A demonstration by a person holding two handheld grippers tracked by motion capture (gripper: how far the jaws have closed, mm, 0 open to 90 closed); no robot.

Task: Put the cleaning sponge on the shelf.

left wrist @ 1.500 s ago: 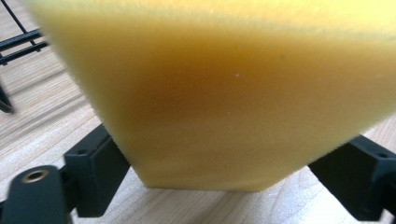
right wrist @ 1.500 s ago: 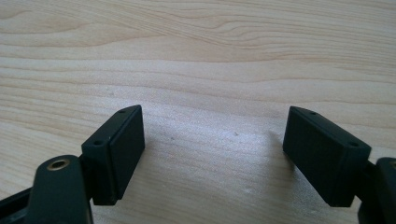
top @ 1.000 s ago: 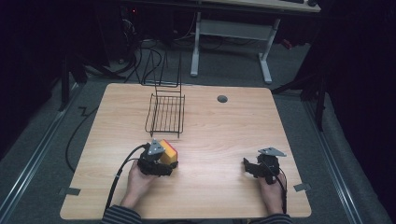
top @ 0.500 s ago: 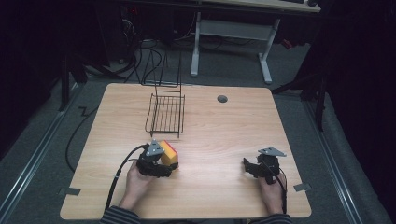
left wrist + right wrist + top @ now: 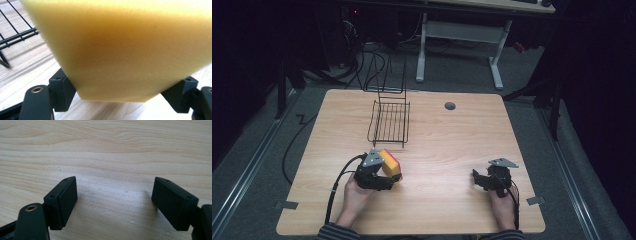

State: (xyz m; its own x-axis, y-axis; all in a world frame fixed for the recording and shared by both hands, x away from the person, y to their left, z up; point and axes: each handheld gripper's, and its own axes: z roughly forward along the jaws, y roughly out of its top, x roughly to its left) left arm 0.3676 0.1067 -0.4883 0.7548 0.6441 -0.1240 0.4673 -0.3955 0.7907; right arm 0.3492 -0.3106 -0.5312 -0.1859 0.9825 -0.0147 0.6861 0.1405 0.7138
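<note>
A yellow sponge (image 5: pixel 388 161) with a reddish-orange face is held just above the wooden table (image 5: pixel 452 140) at the front left. My left gripper (image 5: pixel 391 176) is shut on it. In the left gripper view the sponge (image 5: pixel 125 50) looms close, and both black pads of my left gripper (image 5: pixel 122 87) press into its lower sides. At the front right, my right gripper (image 5: pixel 477 178) rests low over the table and stands open. Bare wood shows between the jaws of the right gripper (image 5: pixel 113 200).
A black wire rack (image 5: pixel 389 122) stands upright behind the sponge, toward the table's far left, and its edge (image 5: pixel 15 37) is seen in the left gripper view. A round grommet hole (image 5: pixel 450 106) sits near the far edge. Cables and a desk frame lie beyond the table.
</note>
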